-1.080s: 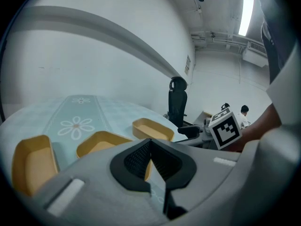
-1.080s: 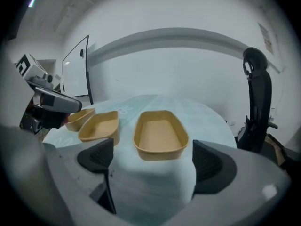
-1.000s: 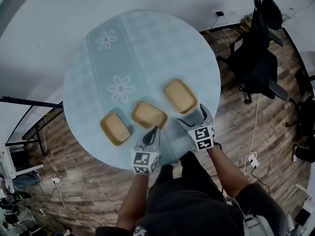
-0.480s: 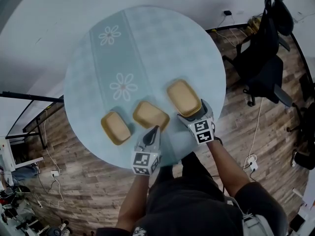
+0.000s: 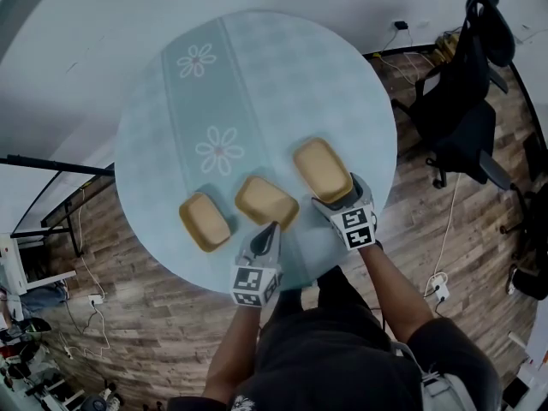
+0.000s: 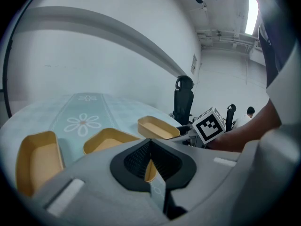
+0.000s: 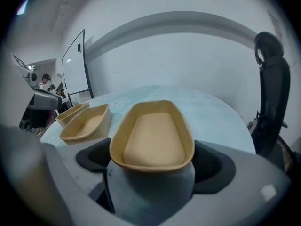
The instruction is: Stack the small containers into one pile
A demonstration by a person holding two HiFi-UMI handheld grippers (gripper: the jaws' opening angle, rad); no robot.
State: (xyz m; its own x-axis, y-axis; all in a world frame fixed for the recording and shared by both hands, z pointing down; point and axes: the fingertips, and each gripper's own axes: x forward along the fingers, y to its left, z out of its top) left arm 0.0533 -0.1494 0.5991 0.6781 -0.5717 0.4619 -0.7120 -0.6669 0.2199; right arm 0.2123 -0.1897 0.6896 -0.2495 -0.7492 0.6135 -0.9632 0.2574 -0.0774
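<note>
Closest in, the left gripper [image 5: 272, 228] sits over the near edge of the round table [image 5: 282, 84]. Its jaws are pinched together to a point with nothing in them, and the tip is just beside the near corner of the middle container [image 5: 266, 201].

The right gripper [image 5: 339, 197] has its jaws spread wide, one on each side of the near end of the right-hand container [image 7: 153, 138]. That tan tray fills the gap between them. Can't honestly tell if the pads are touching its sides or just sitting close.

All three small containers are on the pale blue tablecloth in a loose row, none stacked. The left-hand container [image 5: 205, 222] is off to the side, apart from the middle one, and the middle one is near the right-hand one but not touching it.

Past them there's a white daisy [image 5: 220, 151] printed on the cloth's darker stripe. Further out, a black office chair [image 5: 458, 118] stands on the wood floor [image 5: 145, 315].
</note>
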